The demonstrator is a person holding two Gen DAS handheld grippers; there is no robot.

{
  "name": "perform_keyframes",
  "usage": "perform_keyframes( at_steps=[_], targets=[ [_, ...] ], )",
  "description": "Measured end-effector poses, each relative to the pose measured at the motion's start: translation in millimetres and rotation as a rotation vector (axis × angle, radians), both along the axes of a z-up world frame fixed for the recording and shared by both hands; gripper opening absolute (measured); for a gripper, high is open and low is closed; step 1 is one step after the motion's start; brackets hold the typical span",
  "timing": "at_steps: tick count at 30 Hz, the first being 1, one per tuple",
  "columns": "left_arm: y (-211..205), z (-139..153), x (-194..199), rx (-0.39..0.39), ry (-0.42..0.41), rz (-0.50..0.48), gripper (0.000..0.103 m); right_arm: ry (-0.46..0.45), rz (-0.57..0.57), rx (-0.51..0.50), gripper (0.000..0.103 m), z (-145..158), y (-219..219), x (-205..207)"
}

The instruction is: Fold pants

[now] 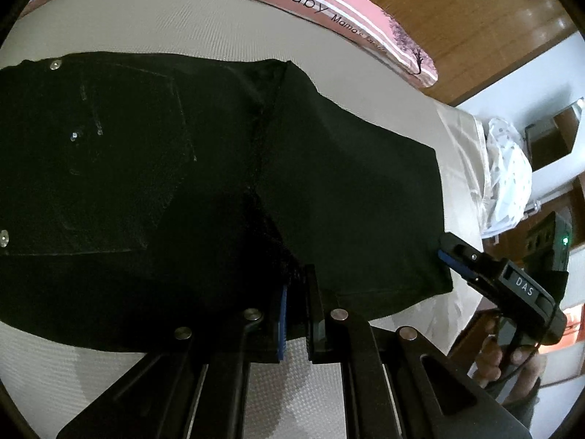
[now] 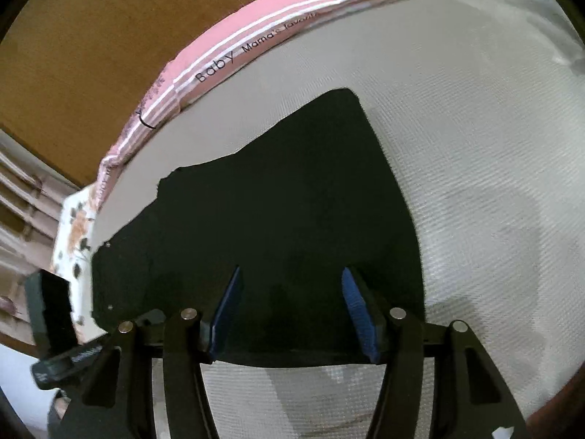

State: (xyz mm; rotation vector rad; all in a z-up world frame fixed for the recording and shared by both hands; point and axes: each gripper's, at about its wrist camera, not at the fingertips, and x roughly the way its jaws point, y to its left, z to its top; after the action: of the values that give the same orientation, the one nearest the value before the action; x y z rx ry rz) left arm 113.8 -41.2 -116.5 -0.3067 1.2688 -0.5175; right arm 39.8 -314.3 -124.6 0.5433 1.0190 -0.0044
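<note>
Black pants [image 1: 153,168] lie spread on a white textured mattress [image 1: 120,369], with rivets and a back pocket showing at the left. At the pants' near edge my left gripper [image 1: 295,285] is shut on a bunch of the black fabric. My right gripper [image 1: 445,249] reaches the pants' right edge in the left wrist view, held by a hand [image 1: 490,362]. In the right wrist view the right gripper [image 2: 292,285] stands open, its blue pads [image 2: 360,311] wide apart over the flat pants [image 2: 278,201], whose near edge lies between the fingers. The left gripper's body [image 2: 51,322] shows at the far left.
A pink striped cushion printed "Baby" [image 1: 329,3] [image 2: 234,55] borders the mattress's far side, with brown wood [image 1: 493,18] beyond it. A white dotted bundle [image 1: 508,168] sits past the right edge. A floral cloth [image 2: 73,234] lies at the left edge.
</note>
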Motion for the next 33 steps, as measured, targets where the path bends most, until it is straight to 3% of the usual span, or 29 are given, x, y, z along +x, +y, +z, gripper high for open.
perform_keyframes(
  at_steps=[5, 8, 10, 13, 16, 19, 24, 28, 29, 33],
  targets=[
    [-10.1, -8.7, -4.1, 0.070, -0.029, -0.034, 0.009, 0.058, -0.003, -0.015, 0.052, -16.3, -4.6, 1.5],
    [-11.6, -2.7, -4.9, 0.103, -0.046, -0.057, 0.017, 0.070, 0.010, -0.029, 0.053, -12.8, -1.3, 4.6],
    [-7.4, 3.5, -4.3, 0.108, -0.059, -0.056, 0.024, 0.058, 0.012, -0.009, 0.054, -6.1, -3.6, 5.7],
    [0.6, 22.5, -3.4, 0.118, -0.146, -0.025, 0.025, -0.006, 0.023, -0.025, 0.053, 11.6, -10.6, 12.9],
    [-1.6, 38.7, -3.5, 0.113, -0.241, -0.011, 0.027, -0.051, 0.042, -0.065, 0.045, 25.0, -16.5, 28.7],
    [-12.6, 41.0, -5.7, 0.112, -0.273, -0.050, 0.029, -0.047, 0.050, -0.131, 0.035, 26.3, -18.9, 52.0],
    [-36.3, 22.8, -8.6, 0.121, -0.243, -0.142, 0.029, -0.031, 0.043, -0.182, 0.027, 14.2, -28.3, 87.5],
    [-45.6, -0.7, -7.4, 0.171, -0.178, -0.181, 0.029, 0.005, 0.025, -0.191, 0.016, -4.8, -36.7, 104.7],
    [-45.3, -3.0, -8.2, 0.168, -0.187, -0.184, 0.029, 0.000, 0.016, -0.190, 0.012, -6.3, -38.4, 105.5],
    [-45.5, -2.4, -11.9, 0.179, -0.229, -0.202, 0.029, -0.009, 0.015, -0.182, 0.014, -4.7, -40.4, 101.4]
  ],
)
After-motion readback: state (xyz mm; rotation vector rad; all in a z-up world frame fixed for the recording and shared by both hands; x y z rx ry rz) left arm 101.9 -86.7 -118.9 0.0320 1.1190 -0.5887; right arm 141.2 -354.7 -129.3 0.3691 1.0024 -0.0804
